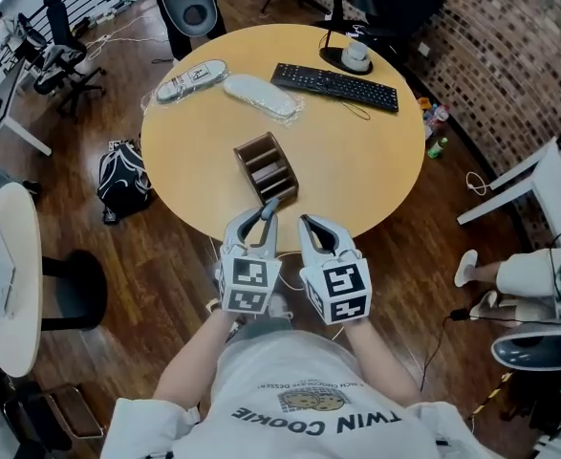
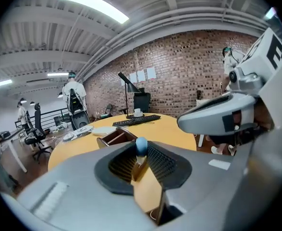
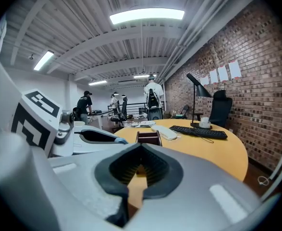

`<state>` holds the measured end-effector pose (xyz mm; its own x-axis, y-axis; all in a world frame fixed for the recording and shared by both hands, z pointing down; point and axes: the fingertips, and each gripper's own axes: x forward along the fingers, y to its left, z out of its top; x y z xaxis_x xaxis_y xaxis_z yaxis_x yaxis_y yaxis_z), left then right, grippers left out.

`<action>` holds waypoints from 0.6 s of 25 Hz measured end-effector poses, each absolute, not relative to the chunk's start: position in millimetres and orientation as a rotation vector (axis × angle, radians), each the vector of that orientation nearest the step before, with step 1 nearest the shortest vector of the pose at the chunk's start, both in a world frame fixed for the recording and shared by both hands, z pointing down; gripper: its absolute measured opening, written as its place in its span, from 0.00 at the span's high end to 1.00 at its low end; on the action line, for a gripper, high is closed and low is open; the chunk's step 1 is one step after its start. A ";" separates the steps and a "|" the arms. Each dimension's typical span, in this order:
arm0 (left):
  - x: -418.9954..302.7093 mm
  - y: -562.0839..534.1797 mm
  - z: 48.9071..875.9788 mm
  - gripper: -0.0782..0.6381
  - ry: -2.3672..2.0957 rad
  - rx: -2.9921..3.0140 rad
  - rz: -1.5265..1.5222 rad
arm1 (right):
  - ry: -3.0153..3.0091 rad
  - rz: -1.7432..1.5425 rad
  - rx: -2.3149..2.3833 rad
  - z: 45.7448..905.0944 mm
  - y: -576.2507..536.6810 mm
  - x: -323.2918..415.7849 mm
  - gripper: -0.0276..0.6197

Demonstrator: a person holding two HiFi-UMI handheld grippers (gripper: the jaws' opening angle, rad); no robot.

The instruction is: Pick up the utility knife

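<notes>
Utility knife [image 2: 141, 146]: slim, blue-capped end

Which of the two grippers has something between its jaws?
The left gripper: a blue-tipped tool, apparently the utility knife, stands between its jaws, while the right gripper has nothing between its own.

Utility knife [image 2: 141, 147]: slim tool with a rounded blue end over a pale, then tan body; finer detail cannot be made out. State: clamped between the jaws of the left gripper [image 1: 266, 214]. Pose and place: blue end toward 12 o'clock, over the 6 o'clock edge of the round table [image 1: 376, 161].
</notes>
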<state>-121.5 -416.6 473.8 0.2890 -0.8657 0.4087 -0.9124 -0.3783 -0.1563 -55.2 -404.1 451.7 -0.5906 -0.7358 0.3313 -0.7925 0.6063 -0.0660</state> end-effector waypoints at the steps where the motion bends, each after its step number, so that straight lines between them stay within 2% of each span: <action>1: -119.2 -411.9 469.7 0.79 -1.691 2.430 0.632 | -2.566 0.299 1.245 451.0 -399.4 -53.0 0.96; 15: -79.9 -339.3 436.7 0.79 -1.733 2.351 0.377 | -2.618 0.276 1.225 434.7 -339.7 -15.3 0.96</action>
<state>-79.9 -339.3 436.7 0.2817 -0.9054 0.3176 -0.9555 -0.2948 0.0071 -15.3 -339.7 434.7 -0.6210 -0.7275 0.2917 -0.7724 0.6313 -0.0695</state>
